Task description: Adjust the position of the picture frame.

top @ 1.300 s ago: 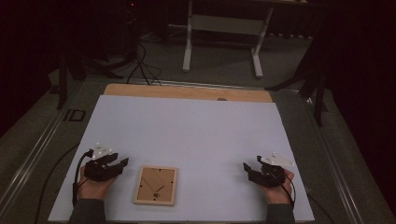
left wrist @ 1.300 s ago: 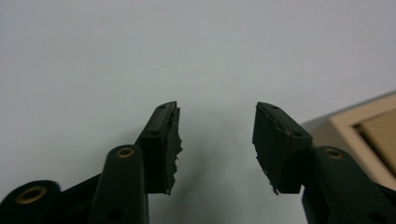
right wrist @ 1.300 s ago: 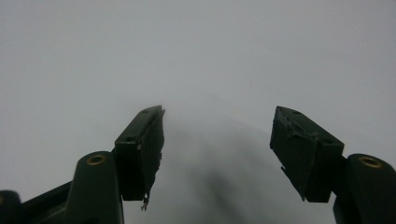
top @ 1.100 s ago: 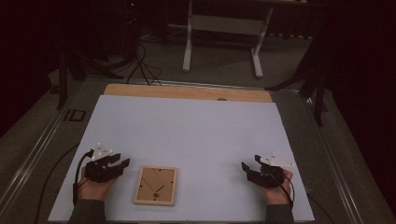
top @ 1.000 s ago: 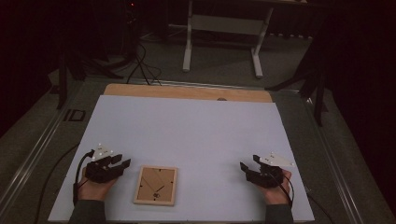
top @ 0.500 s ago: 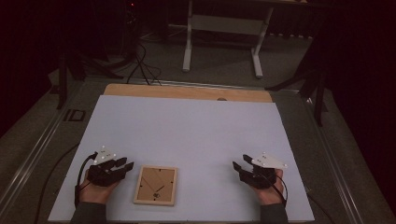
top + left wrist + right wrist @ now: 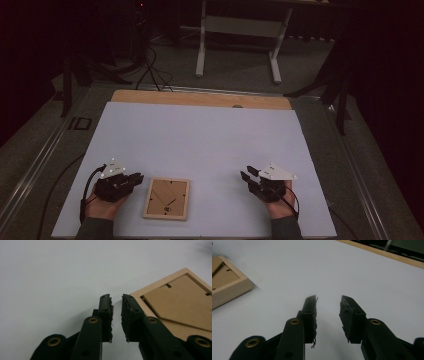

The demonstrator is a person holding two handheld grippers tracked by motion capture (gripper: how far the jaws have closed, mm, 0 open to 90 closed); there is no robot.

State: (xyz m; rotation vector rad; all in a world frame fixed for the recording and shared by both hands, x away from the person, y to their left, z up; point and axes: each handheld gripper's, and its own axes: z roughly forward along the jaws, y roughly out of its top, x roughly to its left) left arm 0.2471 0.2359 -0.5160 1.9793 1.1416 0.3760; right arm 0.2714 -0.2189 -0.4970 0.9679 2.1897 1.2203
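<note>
the picture frame [image 7: 166,198] is pale unfinished wood with a matt brown fibreboard back. beside the frame, the desk [image 7: 200,140] wears a smooth matt white sheet; each claw looks matt black plastic, with frayed pads.

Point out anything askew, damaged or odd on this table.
The wooden frame lies face down, backing board up, slightly skewed to the table edge. The pads of the left hand-held gripper look frayed. Nothing spilled.
</note>
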